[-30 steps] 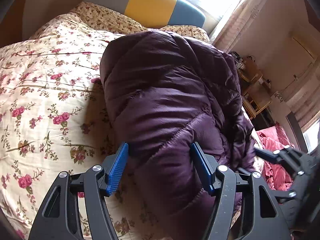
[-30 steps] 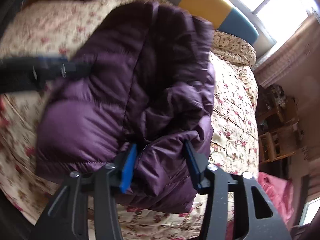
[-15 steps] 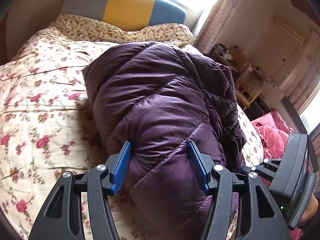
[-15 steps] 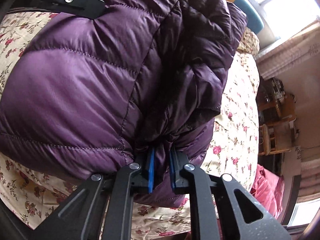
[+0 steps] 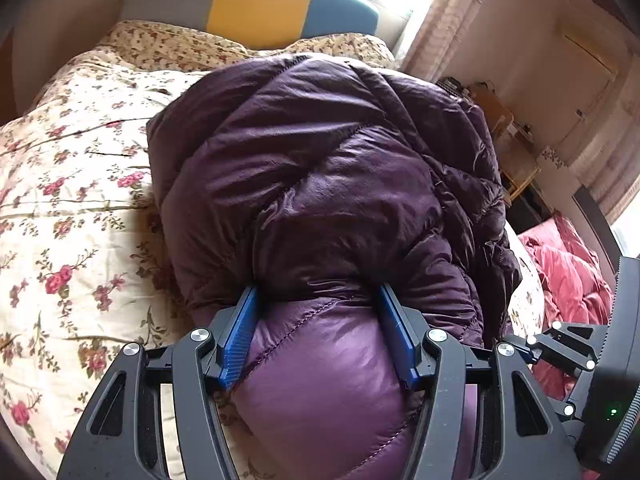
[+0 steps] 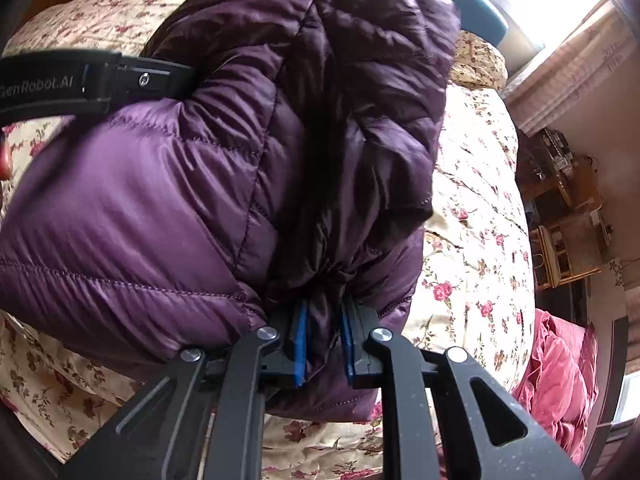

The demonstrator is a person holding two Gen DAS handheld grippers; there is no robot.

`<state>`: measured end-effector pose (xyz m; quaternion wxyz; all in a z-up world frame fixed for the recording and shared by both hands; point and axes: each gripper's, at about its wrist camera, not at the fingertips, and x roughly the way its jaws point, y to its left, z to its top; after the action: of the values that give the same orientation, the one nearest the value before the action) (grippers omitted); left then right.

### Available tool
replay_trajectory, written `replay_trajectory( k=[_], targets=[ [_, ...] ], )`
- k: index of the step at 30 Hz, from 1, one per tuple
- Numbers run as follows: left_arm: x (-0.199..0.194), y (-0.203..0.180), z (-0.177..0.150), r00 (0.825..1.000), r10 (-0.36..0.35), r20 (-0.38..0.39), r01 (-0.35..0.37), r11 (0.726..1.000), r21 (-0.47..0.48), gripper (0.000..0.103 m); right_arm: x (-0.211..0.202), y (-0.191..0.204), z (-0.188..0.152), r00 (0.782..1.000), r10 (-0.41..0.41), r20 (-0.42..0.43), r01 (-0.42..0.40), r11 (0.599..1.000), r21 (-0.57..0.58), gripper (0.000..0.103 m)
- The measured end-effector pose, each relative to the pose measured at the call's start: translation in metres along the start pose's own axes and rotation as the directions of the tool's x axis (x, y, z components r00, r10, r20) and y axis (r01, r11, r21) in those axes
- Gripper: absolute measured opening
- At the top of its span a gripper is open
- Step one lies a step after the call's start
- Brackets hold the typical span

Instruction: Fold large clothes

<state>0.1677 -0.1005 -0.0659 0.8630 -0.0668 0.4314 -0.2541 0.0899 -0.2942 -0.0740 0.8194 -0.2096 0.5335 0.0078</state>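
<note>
A bulky purple quilted down jacket (image 5: 320, 184) lies folded in a thick bundle on a floral bedspread (image 5: 68, 208). My left gripper (image 5: 318, 320) has its blue pads on either side of the jacket's near edge, squeezing a wide puffy fold between them. My right gripper (image 6: 324, 336) is shut tight on a bunched part of the jacket (image 6: 200, 168) at its near right corner. The left gripper's body also shows in the right wrist view (image 6: 80, 80), pressed into the jacket's left side.
A grey, yellow and blue headboard (image 5: 256, 4) stands at the far end under a bright window. A red crumpled quilt (image 5: 568, 264) lies to the right of the bed. Wooden shelves (image 6: 568, 224) stand by the right wall.
My right gripper has closed from wide open onto the jacket's bunched corner. My left gripper has pushed further onto the jacket's edge and its pads now press into the fold.
</note>
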Motion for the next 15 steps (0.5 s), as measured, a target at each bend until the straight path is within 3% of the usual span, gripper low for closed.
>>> replay_trajectory(
  k=[1, 3, 15],
  targets=[
    [-0.002, -0.001, 0.000, 1.000, 0.006, 0.005, -0.006, 1.000, -0.002, 0.060, -0.004, -0.003, 0.001, 1.000, -0.005, 0.007, 0.005, 1.000, 0.007, 0.021],
    [-0.008, 0.001, 0.000, 1.000, 0.008, 0.013, -0.008, 1.000, -0.015, 0.060, -0.011, -0.007, 0.000, 0.999, -0.025, 0.025, 0.025, 1.000, 0.014, 0.039],
    [-0.027, 0.008, 0.000, 0.999, 0.025, 0.047, -0.022, 0.999, -0.047, 0.060, -0.051, -0.017, 0.012, 0.996, -0.044, 0.076, 0.041, 0.998, 0.039, 0.056]
  ],
)
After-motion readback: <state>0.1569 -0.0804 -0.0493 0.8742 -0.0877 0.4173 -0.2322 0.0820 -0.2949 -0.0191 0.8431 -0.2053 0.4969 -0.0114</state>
